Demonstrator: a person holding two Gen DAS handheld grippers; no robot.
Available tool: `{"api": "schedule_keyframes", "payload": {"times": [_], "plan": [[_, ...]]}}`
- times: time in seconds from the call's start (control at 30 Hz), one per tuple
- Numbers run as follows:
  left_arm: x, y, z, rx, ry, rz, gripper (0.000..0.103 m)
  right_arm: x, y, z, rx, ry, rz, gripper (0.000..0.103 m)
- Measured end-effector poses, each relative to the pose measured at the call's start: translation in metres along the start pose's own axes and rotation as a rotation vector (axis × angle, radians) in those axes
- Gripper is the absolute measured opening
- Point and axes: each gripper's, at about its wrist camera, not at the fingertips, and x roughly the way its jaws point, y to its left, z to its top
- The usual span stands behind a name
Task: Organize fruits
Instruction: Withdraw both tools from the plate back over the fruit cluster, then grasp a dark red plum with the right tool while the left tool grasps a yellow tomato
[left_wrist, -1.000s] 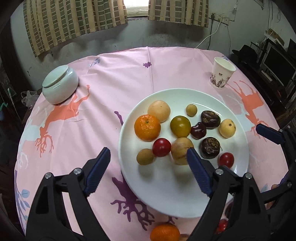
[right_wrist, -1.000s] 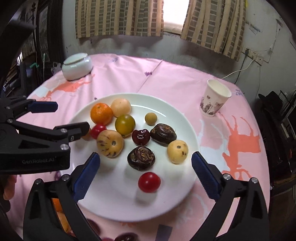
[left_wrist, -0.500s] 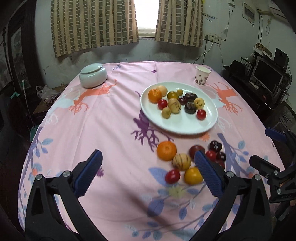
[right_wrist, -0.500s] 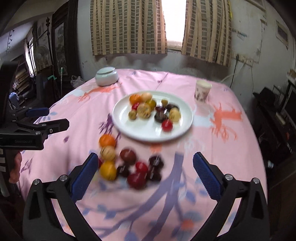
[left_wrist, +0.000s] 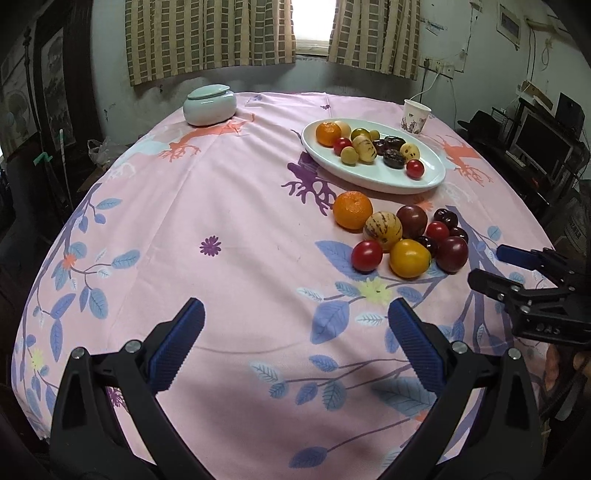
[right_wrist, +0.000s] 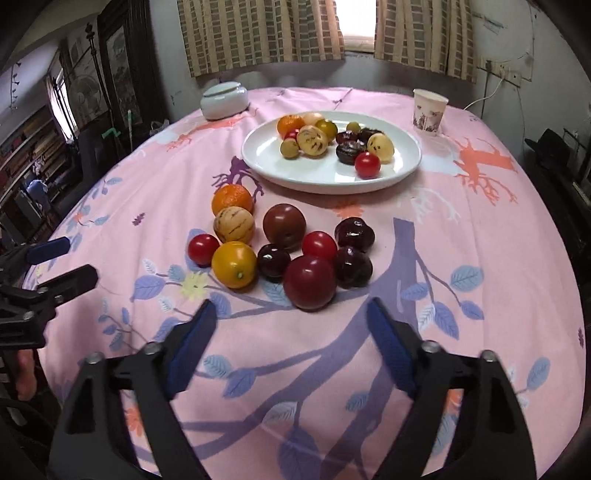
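A white plate (right_wrist: 328, 177) is seen toward the far side of the worktop (right_wrist: 480, 258), already loaded with about ten small fruits. A loose cluster of fruit lies on the pink cloth just in front of the plate: an orange (right_wrist: 232, 199), a striped pale melon (right_wrist: 234, 225), a yellow tomato (right_wrist: 234, 264), small red tomatoes, dark cherries and a large red plum (right_wrist: 309, 282).

The right gripper (right_wrist: 291, 343) is held low over the cloth, nearest the red plum. Its fingers (right_wrist: 388, 350) are closing, yet nothing is between them; the plum lies just beyond the tips. The left gripper (left_wrist: 295, 343) is held with its fingers (left_wrist: 177, 347) spread wide and empty, over bare cloth well short of the cluster.

Step in hand, as judged: one loose fruit is to be picked and carried to the plate. The red plum appears the natural first target for the right gripper, being frontmost and clear on the near side.

Notes on doing it well:
- The fingers should be reopened or kept wider than the plum before advancing.
- The plum is best straddled at its widest part; round smooth skin is likely to slip.
- The cherries touching it may be nudged and set rolling.
- Light pressure is advised; soft fruit bruises.
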Motion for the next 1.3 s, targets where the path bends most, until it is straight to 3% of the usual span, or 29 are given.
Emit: {"api": "schedule_keyframes", "payload": {"times": [0.1, 0.37, 0.43, 0.47, 0.53, 0.77, 0.93, 1.03, 1.1, 1.3], "plan": [[0.0, 0.001, 0.001, 0.004, -0.003, -0.001, 0.101, 0.019, -0.004, 0.001, 0.028, 0.054, 0.038, 0.058], [0.006, -0.003, 0.004, 0.014, 0.005, -0.031, 0.101, 0.044, -0.007, 0.011, 0.023, 0.075, -0.01, 0.056], [0.008, -0.008, 0.005, 0.022, 0.009, -0.035, 0.101, 0.047, -0.007, 0.014, 0.017, 0.068, -0.044, 0.041], [0.009, -0.011, 0.006, 0.028, 0.012, -0.036, 0.101, 0.044, -0.009, 0.014, 0.024, 0.062, -0.026, 0.04], [0.01, -0.019, 0.008, 0.047, 0.015, -0.052, 0.101, 0.032, -0.012, 0.012, 0.063, 0.042, 0.035, 0.04], [0.021, -0.057, 0.016, 0.131, 0.025, -0.09, 0.101, -0.023, -0.021, -0.017, 0.12, -0.014, 0.057, 0.04], [0.04, -0.086, 0.02, 0.189, 0.042, -0.077, 0.1, -0.043, -0.035, -0.04, 0.146, -0.023, 0.065, 0.04], [0.053, -0.097, 0.026, 0.205, 0.055, -0.096, 0.09, -0.049, -0.05, -0.048, 0.169, -0.027, 0.056, 0.04], [0.063, -0.103, 0.029, 0.212, 0.08, -0.113, 0.073, -0.052, -0.057, -0.051, 0.18, -0.032, 0.048, 0.04], [0.086, -0.113, 0.032, 0.227, 0.121, -0.092, 0.05, -0.056, -0.072, -0.055, 0.206, -0.044, 0.056, 0.04]]}}
